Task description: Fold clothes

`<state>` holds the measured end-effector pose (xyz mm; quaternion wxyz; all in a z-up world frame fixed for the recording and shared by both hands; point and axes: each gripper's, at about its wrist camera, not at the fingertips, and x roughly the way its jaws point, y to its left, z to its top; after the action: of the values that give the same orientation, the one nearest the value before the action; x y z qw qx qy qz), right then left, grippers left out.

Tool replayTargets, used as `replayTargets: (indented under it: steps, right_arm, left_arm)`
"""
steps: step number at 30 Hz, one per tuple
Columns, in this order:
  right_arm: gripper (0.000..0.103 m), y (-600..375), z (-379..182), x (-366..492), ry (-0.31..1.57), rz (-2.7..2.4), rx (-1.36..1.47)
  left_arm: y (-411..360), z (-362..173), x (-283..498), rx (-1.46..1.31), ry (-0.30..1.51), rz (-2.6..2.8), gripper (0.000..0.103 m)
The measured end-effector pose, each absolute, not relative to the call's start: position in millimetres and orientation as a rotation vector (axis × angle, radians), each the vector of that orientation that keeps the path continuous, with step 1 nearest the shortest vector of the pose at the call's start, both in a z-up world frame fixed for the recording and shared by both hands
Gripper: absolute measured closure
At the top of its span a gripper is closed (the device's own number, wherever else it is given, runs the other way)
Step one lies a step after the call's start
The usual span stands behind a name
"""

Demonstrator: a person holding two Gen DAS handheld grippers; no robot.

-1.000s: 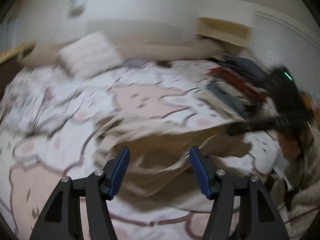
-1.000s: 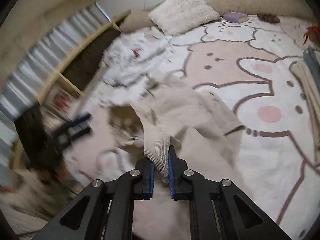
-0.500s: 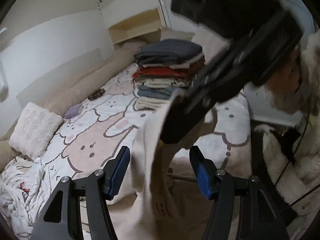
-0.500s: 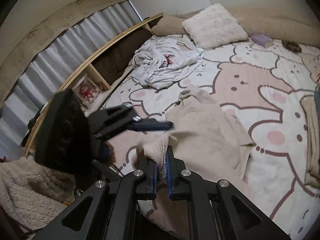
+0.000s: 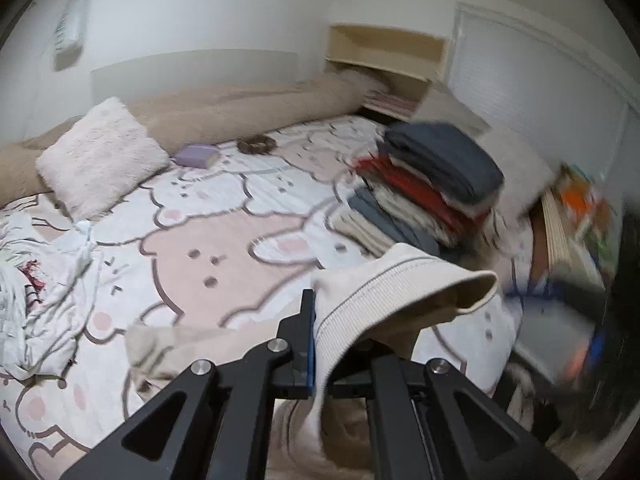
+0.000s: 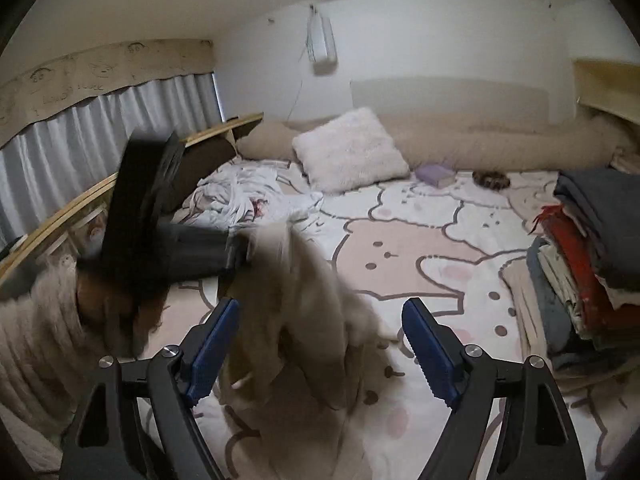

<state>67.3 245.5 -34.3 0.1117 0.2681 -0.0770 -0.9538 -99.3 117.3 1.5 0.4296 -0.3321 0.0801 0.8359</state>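
Handover just made: the left gripper [image 5: 320, 344], spread a moment ago, now pinches the ribbed hem of the beige garment [image 5: 400, 280], while the right gripper [image 6: 320, 344], which held that hem, is opening with nothing between its pads. The garment hangs over the bed's [image 6: 440, 248] near edge; the folded stack [image 6: 580, 256] sits at the right edge. Likely regripping for the fold.

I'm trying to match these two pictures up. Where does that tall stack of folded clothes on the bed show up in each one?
Left wrist view: the stack of folded clothes sits right of centre, past the beige garment clamped in the left gripper.
Right wrist view: the same stack is at the far right edge, on the cartoon bedsheet.
Shared landmark: the fluffy white pillow, at the far side of the bed in both.
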Motion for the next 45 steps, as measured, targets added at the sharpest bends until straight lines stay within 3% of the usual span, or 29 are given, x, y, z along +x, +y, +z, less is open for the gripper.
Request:
replayTargets:
  steps: [7, 12, 17, 19, 20, 21, 27, 30, 32, 36, 38, 45]
  right_arm:
    - [0.020, 210, -108, 44, -0.274, -2.720, 0.912]
    - [0.020, 232, -119, 23, -0.477, -2.833, 0.852]
    - [0.020, 223, -125, -3, -0.519, -2.676, 0.848]
    - [0.055, 216, -129, -11, -0.509, -2.636, 0.921]
    - [0.086, 213, -131, -15, -0.503, -2.619, 0.959]
    - [0.096, 210, -133, -19, -0.497, -2.601, 0.996]
    - [0.099, 250, -103, -5, -0.485, -2.766, 1.002]
    - [0.099, 265, -72, 0, -0.405, -2.870, 0.936]
    - [0.099, 271, -52, 1, -0.359, -2.931, 0.885]
    - [0.099, 267, -16, -2, -0.254, -3.035, 0.763]
    - [0.099, 262, 7, 3, -0.197, -3.071, 0.686]
    - [0.099, 298, 14, 32, -0.135, -3.219, 0.684]
  left_arm:
    - [121, 42, -112, -0.807, 0.106, 2.109, 0.099]
    - [112, 54, -115, -0.826, 0.039, 2.100, 0.099]
    - [104, 57, -118, -0.861, -0.033, 2.095, 0.099]
    - [99, 58, -119, -0.856, -0.037, 2.128, 0.099]
    - [94, 57, -120, -0.860, -0.046, 2.155, 0.099]
    - [88, 56, -121, -0.865, -0.054, 2.181, 0.099]
    - [44, 25, -118, -0.896, -0.087, 2.383, 0.098]
    - [8, -8, -115, -0.990, -0.271, 2.405, 0.092]
    - [-15, -24, -108, -1.021, -0.392, 2.406, 0.073]
    - [-43, -40, -74, -1.023, -0.517, 2.392, 0.053]
    - [-41, -46, -58, -1.058, -0.471, 2.353, 0.041]
    - [-40, -83, -15, -1.155, -0.136, 2.294, 0.040]
